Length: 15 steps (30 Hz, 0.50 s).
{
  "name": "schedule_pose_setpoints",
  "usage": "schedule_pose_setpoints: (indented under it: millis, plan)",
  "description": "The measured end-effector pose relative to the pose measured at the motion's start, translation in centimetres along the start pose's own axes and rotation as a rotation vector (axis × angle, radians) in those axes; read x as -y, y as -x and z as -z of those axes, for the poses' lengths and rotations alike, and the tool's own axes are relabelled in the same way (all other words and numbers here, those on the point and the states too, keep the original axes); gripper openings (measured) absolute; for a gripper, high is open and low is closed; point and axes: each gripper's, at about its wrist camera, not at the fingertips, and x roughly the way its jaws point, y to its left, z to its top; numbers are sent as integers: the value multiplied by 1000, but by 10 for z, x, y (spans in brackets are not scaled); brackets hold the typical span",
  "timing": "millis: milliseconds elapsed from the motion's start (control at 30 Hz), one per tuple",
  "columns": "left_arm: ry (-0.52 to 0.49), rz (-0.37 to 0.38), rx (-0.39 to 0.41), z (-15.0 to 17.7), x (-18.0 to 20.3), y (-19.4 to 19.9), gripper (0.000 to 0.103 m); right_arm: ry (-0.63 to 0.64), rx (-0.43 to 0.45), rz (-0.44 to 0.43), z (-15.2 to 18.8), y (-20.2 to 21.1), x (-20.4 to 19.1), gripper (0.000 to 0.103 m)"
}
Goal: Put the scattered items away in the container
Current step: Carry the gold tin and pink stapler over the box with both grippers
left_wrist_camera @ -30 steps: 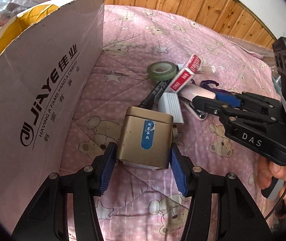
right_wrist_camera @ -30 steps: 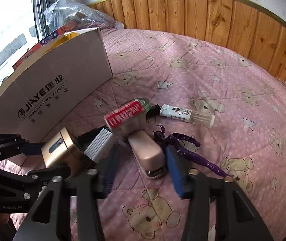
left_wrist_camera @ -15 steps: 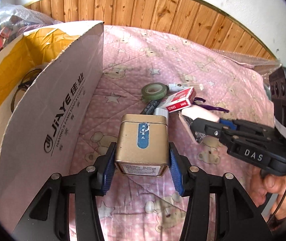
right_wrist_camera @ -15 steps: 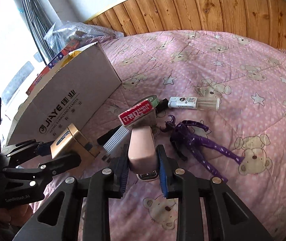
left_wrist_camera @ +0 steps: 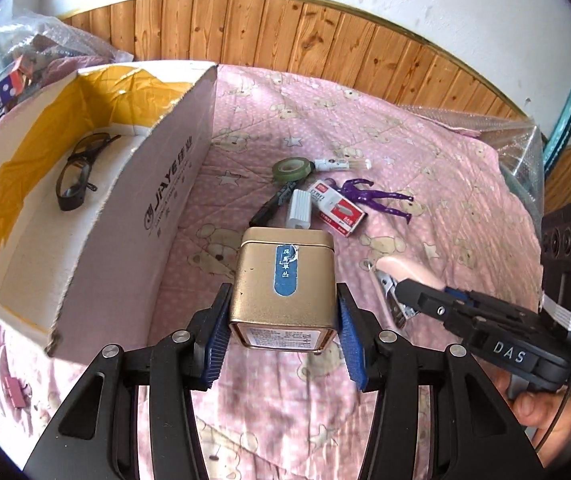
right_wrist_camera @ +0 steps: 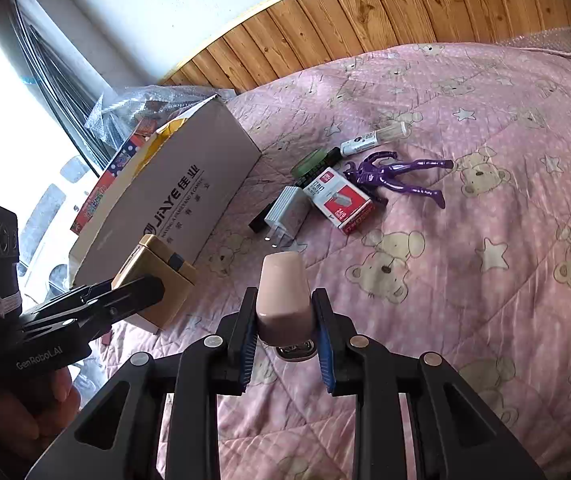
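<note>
**Metal, card, cloth and plastic**

The tin [left_wrist_camera: 283, 288] looked like brushed gold metal with a soft sheen; the box [left_wrist_camera: 125, 216] was matt cardboard, its torn edges rough. The quilt [right_wrist_camera: 465, 280] was soft stitched cloth, the wall panelling [left_wrist_camera: 325, 36] varnished wood, the purple figure [right_wrist_camera: 397, 176] glossy plastic

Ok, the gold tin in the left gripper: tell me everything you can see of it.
The gold tin is a squarish, brushed-metal box with rounded edges and a stepped lid. A blue oval label with Chinese characters runs down its upper face, and a printed white label covers the end nearest the camera. The left gripper has its blue-padded jaws clamped on opposite sides, holding the tin lifted above the pink quilt, beside the cardboard box.
</note>
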Motion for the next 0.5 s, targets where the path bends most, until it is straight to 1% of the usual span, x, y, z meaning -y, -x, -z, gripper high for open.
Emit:
schedule_pose_setpoints:
  millis: [200,500]
  plan:
    - [-1,18,59,7,-2,33,50,0,13,-19,15,18,-24,27]
    - [26,44,133,16,-19,75,50,40,31,-45,27,33,-68,27]
